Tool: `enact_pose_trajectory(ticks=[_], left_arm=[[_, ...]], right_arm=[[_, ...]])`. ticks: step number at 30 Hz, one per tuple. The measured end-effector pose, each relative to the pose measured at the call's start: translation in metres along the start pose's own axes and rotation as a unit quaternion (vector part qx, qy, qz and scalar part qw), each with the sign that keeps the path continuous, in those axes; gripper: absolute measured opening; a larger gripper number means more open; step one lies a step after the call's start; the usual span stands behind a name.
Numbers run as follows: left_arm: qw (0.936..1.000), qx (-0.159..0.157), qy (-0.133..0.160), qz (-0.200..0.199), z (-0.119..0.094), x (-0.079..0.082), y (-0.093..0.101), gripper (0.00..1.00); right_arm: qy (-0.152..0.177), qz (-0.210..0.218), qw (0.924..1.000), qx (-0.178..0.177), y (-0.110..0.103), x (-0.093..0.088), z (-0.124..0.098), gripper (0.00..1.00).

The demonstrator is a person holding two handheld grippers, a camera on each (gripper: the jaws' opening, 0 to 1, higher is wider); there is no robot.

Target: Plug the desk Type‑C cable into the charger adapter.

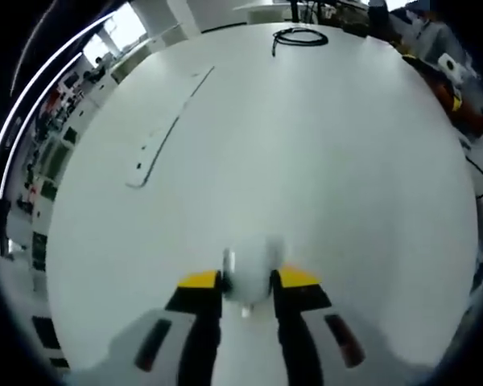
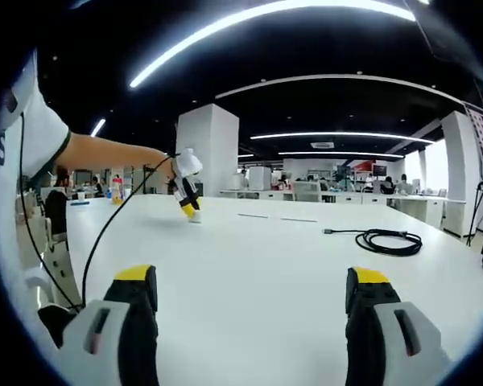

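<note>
My left gripper is shut on a small white charger adapter, which is blurred and held just above the white table. A thin white cable lies stretched out on the table ahead and to the left. A coiled black cable rests near the far edge. My right gripper stands wide open over the table with nothing between its jaws. In its view the coiled black cable lies ahead to the right, one plug end pointing left. The left gripper hovers over the table at left, held by a person's arm.
A black wire hangs from the left gripper down toward the person. The white cable shows as a thin line far across the table. Desks, shelves and chairs stand beyond the table edges, with orange and black gear at the right edge.
</note>
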State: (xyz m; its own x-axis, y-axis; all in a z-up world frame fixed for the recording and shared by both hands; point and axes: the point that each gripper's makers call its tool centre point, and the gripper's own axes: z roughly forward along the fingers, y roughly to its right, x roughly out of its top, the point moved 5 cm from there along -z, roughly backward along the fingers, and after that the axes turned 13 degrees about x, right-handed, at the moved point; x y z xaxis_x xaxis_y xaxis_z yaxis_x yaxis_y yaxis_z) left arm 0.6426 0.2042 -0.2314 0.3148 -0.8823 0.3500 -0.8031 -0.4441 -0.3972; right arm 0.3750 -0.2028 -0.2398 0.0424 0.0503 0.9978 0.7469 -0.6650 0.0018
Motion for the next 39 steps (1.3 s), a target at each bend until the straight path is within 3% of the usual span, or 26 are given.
enact_pose_trajectory(ticks=[5, 21, 25, 27, 33, 39], left_arm=[[0.9996, -0.012, -0.018, 0.017, 0.003, 0.002, 0.001, 0.24], [0.9977, -0.043, -0.050, -0.019, 0.008, 0.000, -0.001, 0.25], [0.9973, -0.046, -0.056, -0.010, 0.006, 0.002, 0.006, 0.24], [0.9971, -0.049, -0.058, -0.010, 0.010, -0.001, -0.005, 0.24], [0.9969, -0.046, -0.063, -0.007, 0.008, 0.002, 0.003, 0.25], [0.9971, -0.044, -0.062, -0.011, 0.010, 0.000, -0.004, 0.25]], right_arm=[[0.001, 0.000, 1.0000, -0.001, 0.000, 0.000, 0.000, 0.99], [0.001, 0.000, 1.0000, 0.009, -0.004, 0.002, 0.001, 0.97], [-0.001, 0.003, 1.0000, 0.009, -0.004, 0.001, 0.001, 0.97], [-0.001, 0.003, 1.0000, 0.009, -0.004, 0.001, 0.001, 0.97], [-0.001, 0.004, 0.9999, 0.010, -0.004, 0.001, 0.001, 0.97], [0.000, 0.004, 0.9999, 0.009, -0.003, 0.001, 0.001, 0.97]])
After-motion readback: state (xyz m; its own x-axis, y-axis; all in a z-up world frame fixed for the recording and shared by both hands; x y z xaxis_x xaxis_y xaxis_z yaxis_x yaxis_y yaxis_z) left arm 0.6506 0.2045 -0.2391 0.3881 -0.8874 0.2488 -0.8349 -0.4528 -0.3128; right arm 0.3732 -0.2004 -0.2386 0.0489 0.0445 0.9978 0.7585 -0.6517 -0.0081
